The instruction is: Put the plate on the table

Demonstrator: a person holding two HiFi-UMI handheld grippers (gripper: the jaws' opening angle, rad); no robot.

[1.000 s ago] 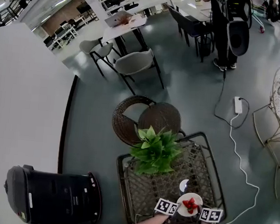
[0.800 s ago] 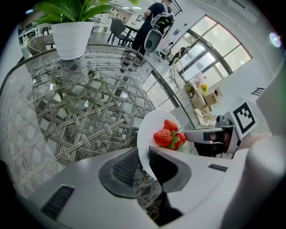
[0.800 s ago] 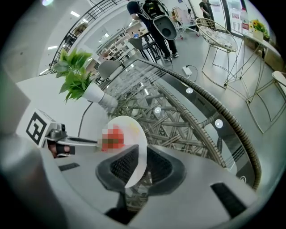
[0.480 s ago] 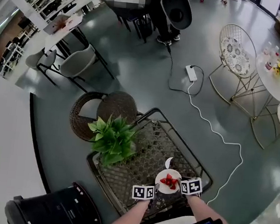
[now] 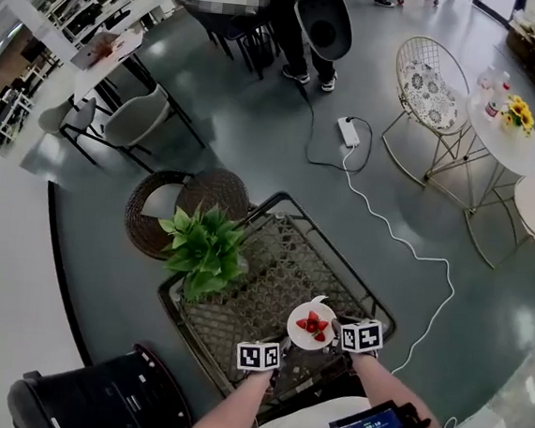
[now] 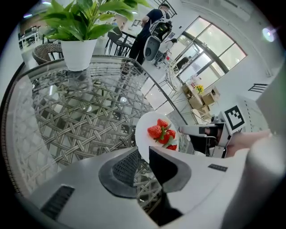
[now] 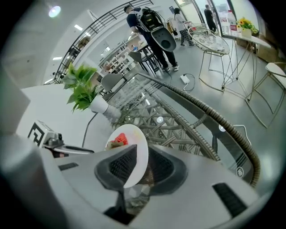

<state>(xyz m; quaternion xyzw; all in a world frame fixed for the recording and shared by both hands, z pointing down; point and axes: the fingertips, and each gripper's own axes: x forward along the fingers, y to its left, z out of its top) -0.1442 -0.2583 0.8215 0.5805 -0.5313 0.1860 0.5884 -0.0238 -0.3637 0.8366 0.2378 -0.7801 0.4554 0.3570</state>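
Plate (image 5: 294, 329), white, round, loaded with red strawberries (image 5: 313, 325), is still carried as it was 1 second ago, low over the glass-topped wicker table (image 5: 241, 295), so the set-down is yet to come. Left gripper (image 6: 142, 163) pinches 1 rim, right gripper (image 7: 136, 167) clamps the opposite rim. The table's right edge is near. Bare glass lies ahead, and the green potted plant (image 5: 203, 249) is well apart.
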